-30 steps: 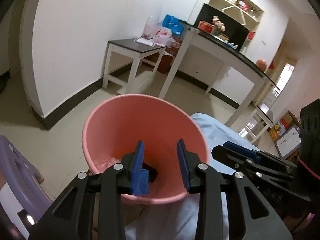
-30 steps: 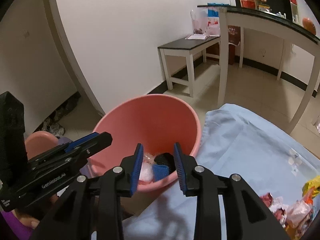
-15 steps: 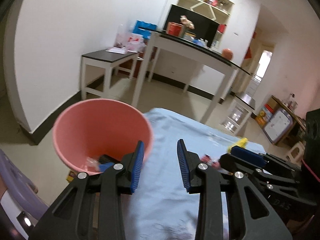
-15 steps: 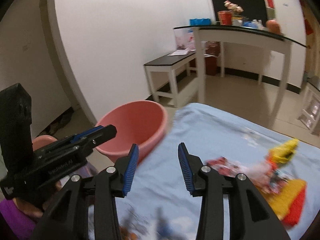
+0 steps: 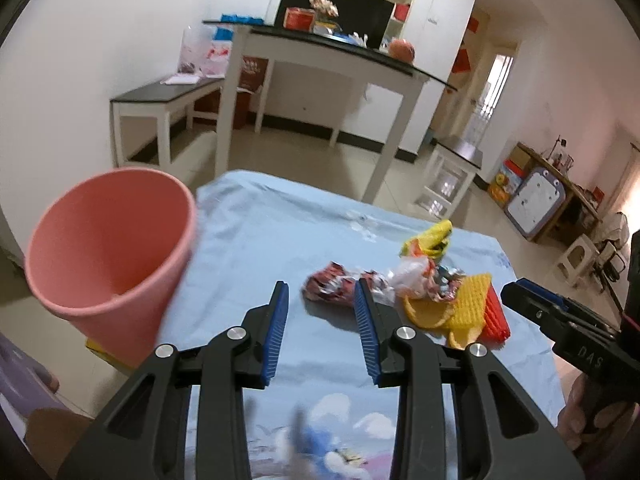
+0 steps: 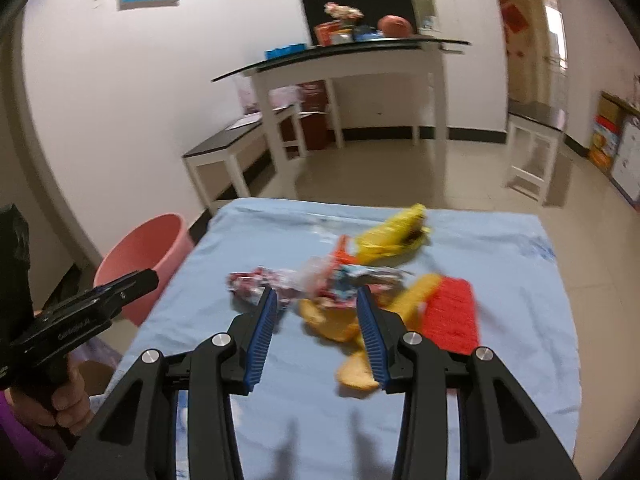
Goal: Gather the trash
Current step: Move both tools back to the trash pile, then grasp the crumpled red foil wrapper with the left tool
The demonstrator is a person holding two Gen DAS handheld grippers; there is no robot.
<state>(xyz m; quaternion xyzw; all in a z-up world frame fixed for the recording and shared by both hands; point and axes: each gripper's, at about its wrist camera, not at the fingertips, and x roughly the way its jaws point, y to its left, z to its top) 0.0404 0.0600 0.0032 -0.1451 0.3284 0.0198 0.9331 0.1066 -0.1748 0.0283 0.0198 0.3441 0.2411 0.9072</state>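
A heap of trash lay on the blue cloth, well to the right of the pink bin. Crumpled wrappers, light and springy, were judged best pinched at a bunched fold; peel pieces looked soft and slippery. Both the left gripper and the right gripper were seen parted, nothing between their jaws.

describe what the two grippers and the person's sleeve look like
Both grippers, left and right, are black plastic with silver bolts and ribbed blue pads. Seen side-on, each shows pale lettering on its body. A purple sleeve shows at the left hand. No cables visible.
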